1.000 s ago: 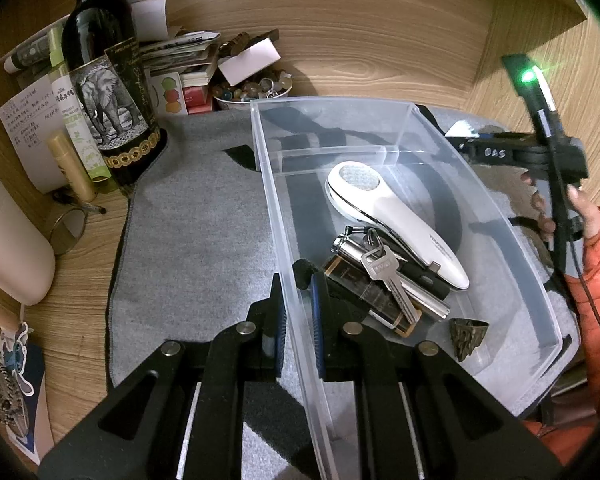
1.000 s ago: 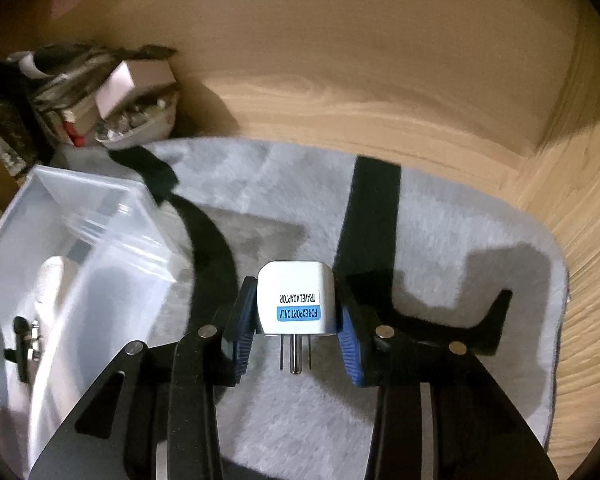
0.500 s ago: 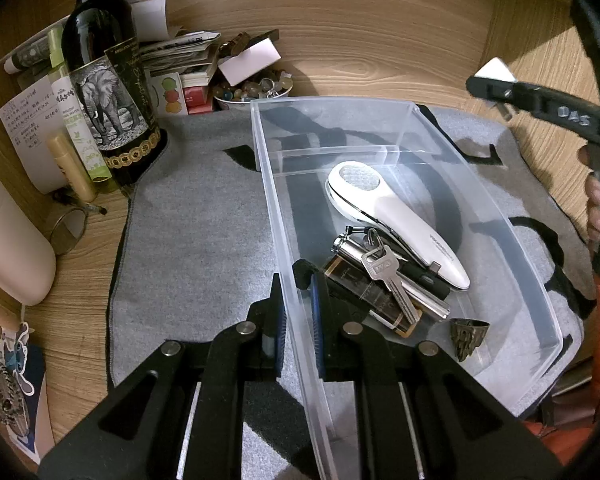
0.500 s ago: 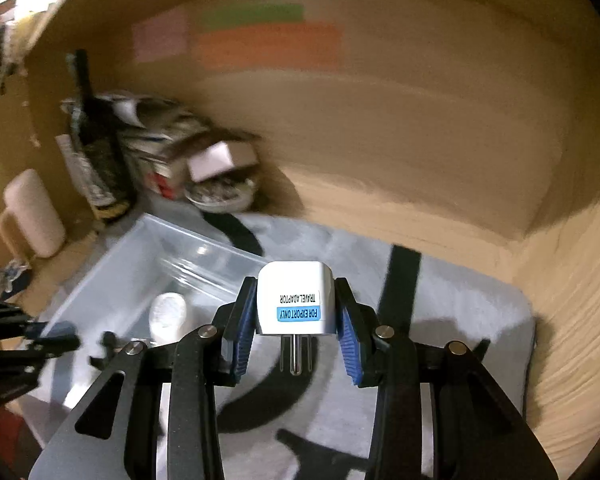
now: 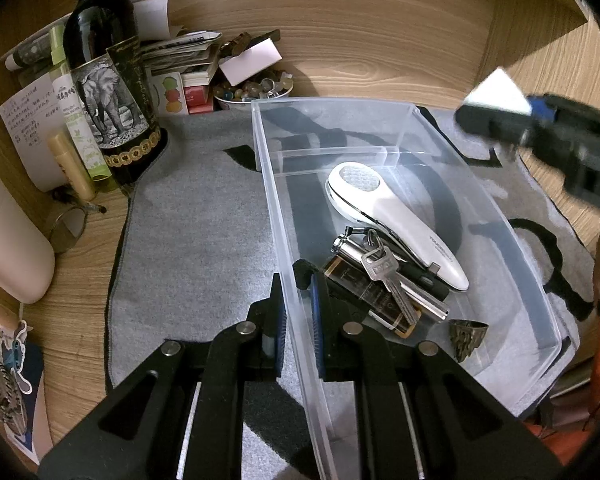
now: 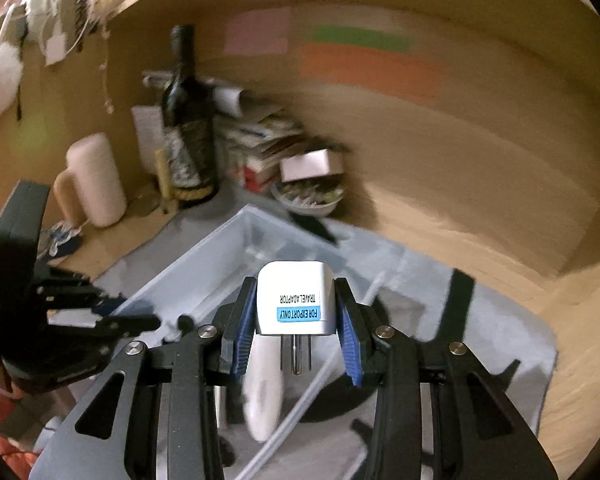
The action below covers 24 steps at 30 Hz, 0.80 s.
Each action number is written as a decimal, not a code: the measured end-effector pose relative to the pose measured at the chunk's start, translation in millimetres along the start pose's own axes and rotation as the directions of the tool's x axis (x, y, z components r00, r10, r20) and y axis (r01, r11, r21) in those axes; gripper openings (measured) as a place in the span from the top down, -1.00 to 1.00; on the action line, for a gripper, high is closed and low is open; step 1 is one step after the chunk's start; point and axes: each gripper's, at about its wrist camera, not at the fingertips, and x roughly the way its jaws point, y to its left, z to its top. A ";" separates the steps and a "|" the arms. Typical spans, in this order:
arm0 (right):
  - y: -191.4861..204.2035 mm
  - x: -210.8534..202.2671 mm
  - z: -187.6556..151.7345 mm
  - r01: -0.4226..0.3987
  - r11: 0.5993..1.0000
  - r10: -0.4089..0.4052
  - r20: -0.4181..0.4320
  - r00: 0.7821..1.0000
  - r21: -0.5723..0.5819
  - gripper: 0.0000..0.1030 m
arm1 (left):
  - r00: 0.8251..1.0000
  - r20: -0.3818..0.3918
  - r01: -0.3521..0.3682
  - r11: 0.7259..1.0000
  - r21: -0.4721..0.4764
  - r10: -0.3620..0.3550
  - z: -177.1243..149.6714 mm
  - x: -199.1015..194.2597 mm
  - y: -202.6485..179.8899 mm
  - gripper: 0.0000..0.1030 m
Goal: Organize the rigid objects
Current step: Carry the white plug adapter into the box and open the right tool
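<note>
Between the blue pads of the right gripper (image 6: pixel 296 324) sits the white travel adaptor (image 6: pixel 296 304), clamped by its two flat sides, pins pointing back toward the camera. It looks light, stiff and smooth, so a grip on the flat sides seems safest. Its blue label reads "FOR EXPORT ONLY", then "TRAVEL ADAPTOR". Below and beyond it lies the clear plastic bin (image 6: pixel 204 264). The left gripper (image 5: pixel 298 308) is clamped on the bin's near wall. Farther, the wine bottle (image 6: pixel 188 128) label is unreadable.

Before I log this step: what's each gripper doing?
Left gripper: closed on the wall of the clear bin.
Right gripper: closed on the white travel adaptor, above the bin.
</note>
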 end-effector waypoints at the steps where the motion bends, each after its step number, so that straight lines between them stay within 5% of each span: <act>1: 3.6 4.1 -1.5 -0.005 1.000 0.005 -0.013 1.000 -0.008 0.34 | 1.000 0.000 0.000 1.000 0.000 0.000 0.0 0.0 0.0 0.78; 24: 28.2 55.4 -30.3 -0.088 0.995 0.077 -0.256 0.964 -0.034 0.34 | 1.000 0.002 0.001 1.000 0.002 -0.001 0.1 0.6 -0.2 0.79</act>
